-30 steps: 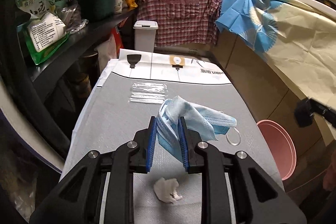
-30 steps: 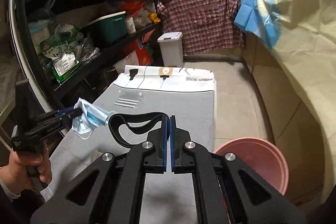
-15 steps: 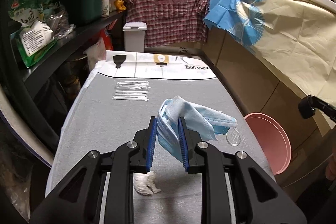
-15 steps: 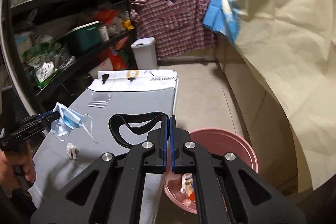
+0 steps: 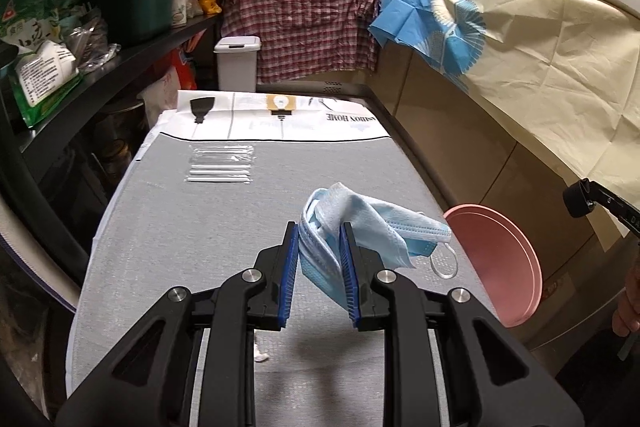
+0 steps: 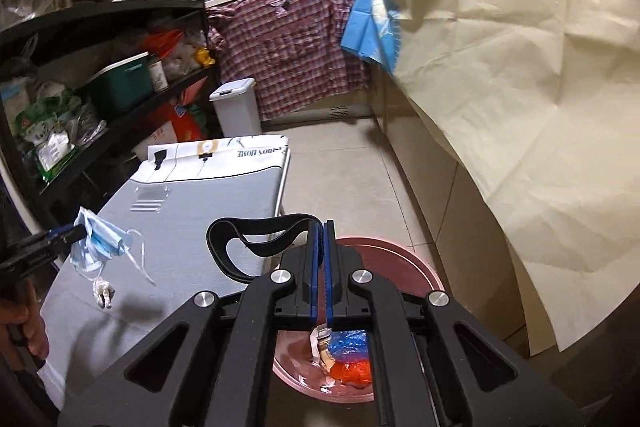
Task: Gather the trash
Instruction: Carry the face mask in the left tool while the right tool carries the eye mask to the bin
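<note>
My left gripper is shut on a crumpled blue face mask and holds it above the grey table. The same blue face mask hangs at the left of the right wrist view, its ear loops dangling. My right gripper is shut on a black strap, whose loop sticks out to the left, above the pink basin. The pink basin stands on the floor beside the table's right edge. A small white crumpled scrap lies on the table below the mask.
A clear packet of white sticks lies further back on the table. The basin holds blue, orange and paper trash. Black shelves run along the left, a white bin stands behind, and a cream cloth hangs at right.
My right gripper has swung right with the strap, from over the table to over the pink basin. My left gripper has carried the mask right, toward the table's edge.
</note>
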Demonstrator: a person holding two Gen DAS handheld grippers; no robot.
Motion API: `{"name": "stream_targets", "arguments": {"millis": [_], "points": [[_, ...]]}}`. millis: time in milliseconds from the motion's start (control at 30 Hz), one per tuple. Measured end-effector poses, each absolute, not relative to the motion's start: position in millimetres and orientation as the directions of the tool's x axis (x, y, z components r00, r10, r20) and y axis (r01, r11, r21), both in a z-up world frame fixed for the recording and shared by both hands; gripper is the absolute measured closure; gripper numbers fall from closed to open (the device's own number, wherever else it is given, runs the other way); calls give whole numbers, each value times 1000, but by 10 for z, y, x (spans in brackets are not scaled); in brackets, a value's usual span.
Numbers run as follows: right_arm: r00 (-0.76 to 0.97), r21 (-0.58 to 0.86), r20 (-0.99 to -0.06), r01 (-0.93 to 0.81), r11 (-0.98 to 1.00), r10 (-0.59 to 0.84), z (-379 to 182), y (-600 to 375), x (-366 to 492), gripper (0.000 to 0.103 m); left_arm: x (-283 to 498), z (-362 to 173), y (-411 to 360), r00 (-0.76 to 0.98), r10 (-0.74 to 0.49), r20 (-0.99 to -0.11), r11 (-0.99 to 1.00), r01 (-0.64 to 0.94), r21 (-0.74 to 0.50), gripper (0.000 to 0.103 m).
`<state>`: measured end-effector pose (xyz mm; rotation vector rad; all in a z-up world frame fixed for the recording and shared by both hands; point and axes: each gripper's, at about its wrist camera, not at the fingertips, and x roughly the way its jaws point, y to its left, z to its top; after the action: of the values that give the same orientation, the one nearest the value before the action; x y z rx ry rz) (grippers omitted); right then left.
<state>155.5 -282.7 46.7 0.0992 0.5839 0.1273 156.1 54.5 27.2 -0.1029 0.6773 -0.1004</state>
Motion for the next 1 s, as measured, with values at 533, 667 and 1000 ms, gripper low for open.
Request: {"name": "stream_targets", "arguments": {"millis": [533, 667, 1000], "points": [[827, 199, -547, -26, 980, 133, 407, -3157, 1589, 100, 1650, 241, 68, 750, -169, -639, 985, 98, -145, 82], [824, 226, -550, -8, 974, 134, 377, -3247, 1620, 100, 1690, 217, -97, 746, -178, -641, 983, 106, -150, 82], [832, 215, -546, 26, 976, 98, 386, -3324, 1622, 100, 1831, 251, -542, 743, -191, -641, 981, 155, -114, 82]]}}
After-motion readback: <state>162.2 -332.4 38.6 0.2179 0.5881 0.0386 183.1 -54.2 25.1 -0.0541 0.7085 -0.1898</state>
